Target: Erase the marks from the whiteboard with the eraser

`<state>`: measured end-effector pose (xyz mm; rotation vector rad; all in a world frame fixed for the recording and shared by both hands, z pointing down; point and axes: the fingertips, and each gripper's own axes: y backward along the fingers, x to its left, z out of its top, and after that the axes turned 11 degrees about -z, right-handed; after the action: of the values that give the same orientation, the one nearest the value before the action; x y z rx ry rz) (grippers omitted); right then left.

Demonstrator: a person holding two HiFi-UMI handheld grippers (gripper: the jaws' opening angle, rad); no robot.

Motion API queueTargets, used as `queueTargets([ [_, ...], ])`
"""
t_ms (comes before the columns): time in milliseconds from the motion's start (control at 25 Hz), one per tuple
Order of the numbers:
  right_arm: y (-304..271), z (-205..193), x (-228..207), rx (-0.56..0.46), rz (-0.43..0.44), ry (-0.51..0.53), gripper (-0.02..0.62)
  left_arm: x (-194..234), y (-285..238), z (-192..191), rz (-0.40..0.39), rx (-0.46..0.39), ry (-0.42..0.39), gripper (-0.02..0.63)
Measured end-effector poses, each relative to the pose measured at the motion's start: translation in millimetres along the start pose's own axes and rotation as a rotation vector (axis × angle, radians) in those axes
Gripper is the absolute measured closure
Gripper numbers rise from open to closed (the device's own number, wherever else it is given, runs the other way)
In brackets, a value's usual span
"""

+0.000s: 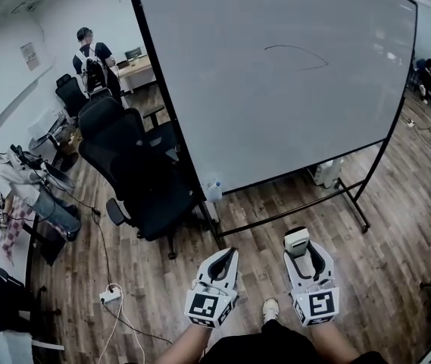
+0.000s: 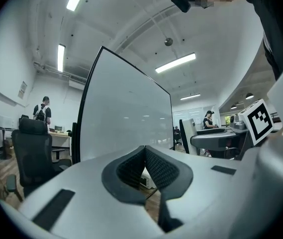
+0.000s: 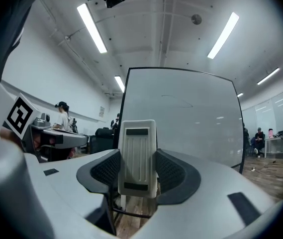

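We hold eraser (image 3: 138, 156) clamped lengthwise in right gripper (image 1: 299, 252); marks (image 1: 300, 56) lie ahead, high on whiteboard (image 1: 260, 127); left gripper (image 2: 144, 166) closed, empty.

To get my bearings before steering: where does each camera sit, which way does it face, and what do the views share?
Head view: on the person's head, looking steeply down at floor and whiteboard; left gripper, right gripper, forearms show.
Left gripper view: on the left gripper, looking along shut, empty jaws at the whiteboard; the person's dark clothing shows above.
Right gripper view: on the right gripper, looking along jaws shut on the eraser, facing the whiteboard.
Shared: all show the whiteboard; head and right gripper views share eraser and mark.
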<state>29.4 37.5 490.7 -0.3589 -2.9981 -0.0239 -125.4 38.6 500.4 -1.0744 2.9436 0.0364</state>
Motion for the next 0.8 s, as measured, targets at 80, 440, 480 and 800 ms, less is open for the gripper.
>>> queueTargets([
  [80, -23.4, 5.4, -8.7, -0.006, 0.012, 0.007, 0.348, 10.1, -19.9, 2.6, 0.008, 0.001, 0.009, 0.587],
  [440, -108.9, 22.8, -49.1, -0.064, 0.070, 0.035, 0.348, 44.9, -101.5, 18.9, 0.061, 0.002, -0.051, 0.588],
  [480, -116.8, 25.3, -50.4, -0.071, 0.081, 0.034, 0.348, 50.7, -106.9, 20.6, 0.073, 0.000, -0.053, 0.586],
  [800, -171.9, 49.0, -36.0, -0.127, 0.200, 0.103, 0.348, 89.4, -131.5, 36.8, 0.153, -0.025, -0.066, 0.586],
])
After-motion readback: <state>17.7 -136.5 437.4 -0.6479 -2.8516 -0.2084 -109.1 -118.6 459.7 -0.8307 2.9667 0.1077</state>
